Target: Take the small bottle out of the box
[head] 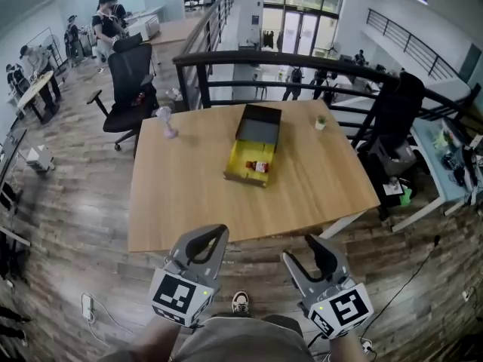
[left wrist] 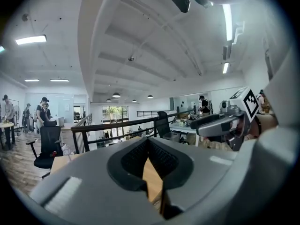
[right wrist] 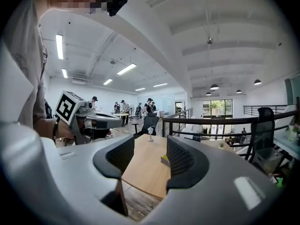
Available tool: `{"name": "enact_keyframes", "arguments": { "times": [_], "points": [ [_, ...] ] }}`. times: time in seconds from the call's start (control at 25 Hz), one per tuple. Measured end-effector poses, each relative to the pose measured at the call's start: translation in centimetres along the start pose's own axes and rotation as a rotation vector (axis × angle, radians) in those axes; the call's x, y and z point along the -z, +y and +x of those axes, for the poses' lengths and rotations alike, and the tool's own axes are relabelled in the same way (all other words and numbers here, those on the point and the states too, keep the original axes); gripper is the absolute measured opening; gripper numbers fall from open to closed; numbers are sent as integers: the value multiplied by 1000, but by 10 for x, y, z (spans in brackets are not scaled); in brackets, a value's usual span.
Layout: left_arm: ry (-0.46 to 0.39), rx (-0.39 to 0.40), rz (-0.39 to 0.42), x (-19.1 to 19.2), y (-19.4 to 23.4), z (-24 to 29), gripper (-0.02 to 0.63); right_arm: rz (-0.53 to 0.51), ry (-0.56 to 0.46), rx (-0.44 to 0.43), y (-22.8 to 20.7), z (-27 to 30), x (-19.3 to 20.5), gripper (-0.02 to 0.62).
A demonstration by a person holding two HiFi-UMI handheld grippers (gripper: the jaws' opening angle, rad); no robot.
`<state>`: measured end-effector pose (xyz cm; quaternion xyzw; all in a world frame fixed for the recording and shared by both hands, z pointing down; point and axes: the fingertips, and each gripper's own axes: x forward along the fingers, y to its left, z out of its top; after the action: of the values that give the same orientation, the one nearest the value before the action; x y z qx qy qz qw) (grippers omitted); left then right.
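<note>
1. Step in hand: the approach. The small bottle (head: 257,167) has not been touched and lies on its side in the yellow tray of the open box (head: 243,178). The box sits near the middle of the counter (head: 181,194), with its dark lid (head: 258,123) folded back on the far side.
2. Left hand-held gripper (head: 213,235): the jaws are drawn together at the tips and hold nothing. Only a thin wedge of counter shows between the pads in its own view.
3. Right hand-held gripper (head: 302,249): the jaws stand wide apart and empty. In its own view the counter and the yellow box show through the gap.
4. Pose: both are held side by side, low in front of the person, pointing at the counter and tilted only slightly downward, with the marker cubes turned up. They hang over the wooden floor (head: 68,202), short of the counter's near edge and well apart from the box.
5. Next move, as a judgement: the right one, already open, looks better placed to reach in.
   - It must cross the near half of the counter and tip down over the tray's low front wall.
   - It must then straddle the lying bottle across its narrow body.
   - The left one could steady the box, since a light tray may slide or lift with the bottle.
</note>
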<state>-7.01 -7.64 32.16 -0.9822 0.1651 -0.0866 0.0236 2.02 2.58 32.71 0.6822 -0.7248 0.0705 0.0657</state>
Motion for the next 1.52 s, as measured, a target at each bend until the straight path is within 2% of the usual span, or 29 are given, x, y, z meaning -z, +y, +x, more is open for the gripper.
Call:
{"name": "enact_keyframes", "arguments": {
  "times": [0.48, 0.84, 1.12, 1.52],
  "points": [
    [46, -44, -39, 19, 54, 65, 2, 8, 95, -45, -54, 81, 26, 199],
    [90, -129, -60, 19, 79, 149, 2, -15, 137, -179, -130, 149, 25, 199],
    [103, -235, -70, 4, 101, 204, 2, -67, 130, -288, -190, 195, 1, 199],
    [139, -425, -107, 5, 123, 236, 2, -125, 148, -450, -237, 247, -3, 199]
  ]
}}
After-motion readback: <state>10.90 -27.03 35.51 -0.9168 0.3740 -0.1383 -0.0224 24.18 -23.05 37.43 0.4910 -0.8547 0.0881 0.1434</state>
